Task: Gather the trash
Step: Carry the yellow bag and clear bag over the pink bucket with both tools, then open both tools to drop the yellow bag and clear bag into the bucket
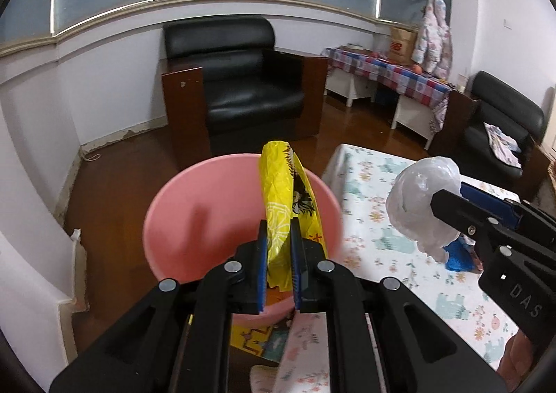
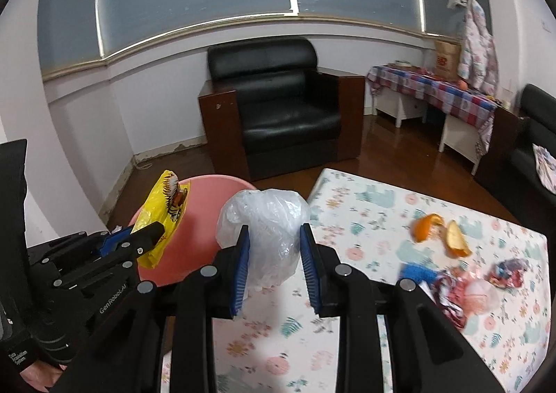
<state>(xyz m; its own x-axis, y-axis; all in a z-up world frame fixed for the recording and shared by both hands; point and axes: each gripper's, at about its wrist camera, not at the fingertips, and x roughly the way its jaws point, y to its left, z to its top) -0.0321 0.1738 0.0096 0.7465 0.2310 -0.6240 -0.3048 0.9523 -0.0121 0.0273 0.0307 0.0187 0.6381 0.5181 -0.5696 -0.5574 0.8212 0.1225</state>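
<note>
Left gripper [image 1: 278,236] clamped on yellow wrapper [image 1: 278,191] over pink bin [image 1: 194,205]; right gripper [image 2: 274,247] pinching crumpled plastic bag [image 2: 264,219] short of rim. Released early, likely landing on worktop [image 2: 347,323].

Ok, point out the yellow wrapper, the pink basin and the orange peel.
yellow wrapper [image 1: 278,191], left wrist view, its crinkled middle.
pink basin [image 1: 194,205], left wrist view, bare inner wall.
orange peel [image 2: 425,227], right wrist view, the left piece.

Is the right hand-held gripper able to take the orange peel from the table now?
Probably not: the right hand-held gripper is already shut on the clear plastic bag. The orange peel lies uncovered on the table.
</note>
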